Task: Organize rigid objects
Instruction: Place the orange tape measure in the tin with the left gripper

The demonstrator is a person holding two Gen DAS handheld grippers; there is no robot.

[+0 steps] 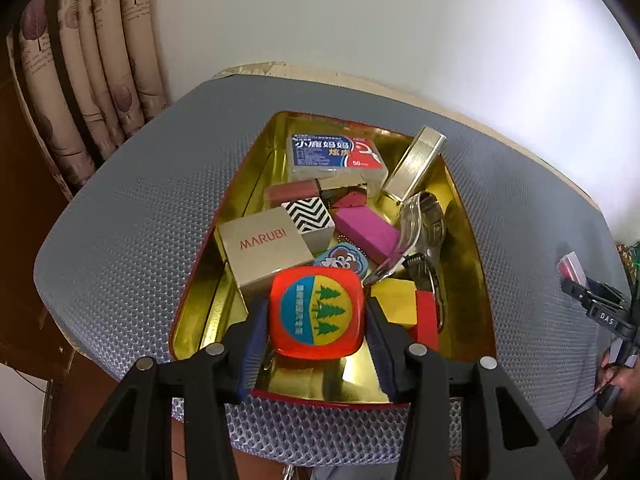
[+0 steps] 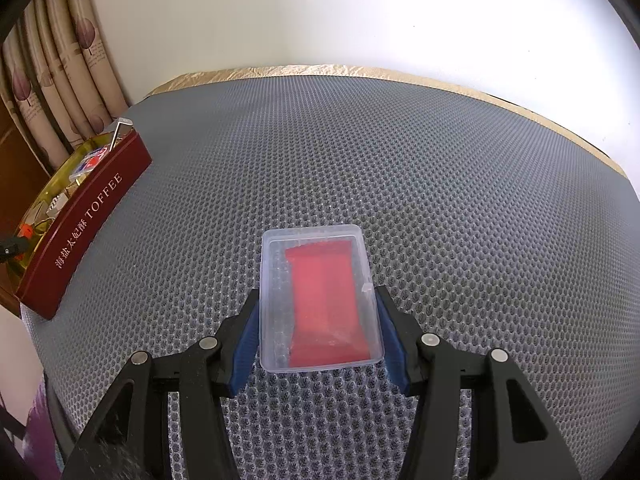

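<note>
My left tongs (image 1: 316,336) clamp the red tape measure (image 1: 317,313) over the near end of the toffee tin (image 1: 192,300), positioned for release among the boxes. My right tongs (image 2: 318,332) grip the clear case (image 2: 320,300) above the bench (image 2: 440,200), awaiting its turn.

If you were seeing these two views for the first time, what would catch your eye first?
First, the red tape measure with its tree emblem, clamped in the left claw above the near end of a gold-lined tin crowded with small boxes and blocks. Next, the clear case with a red insert, gripped in the right claw over the grey mesh mat, with the tin off to its left.
</note>
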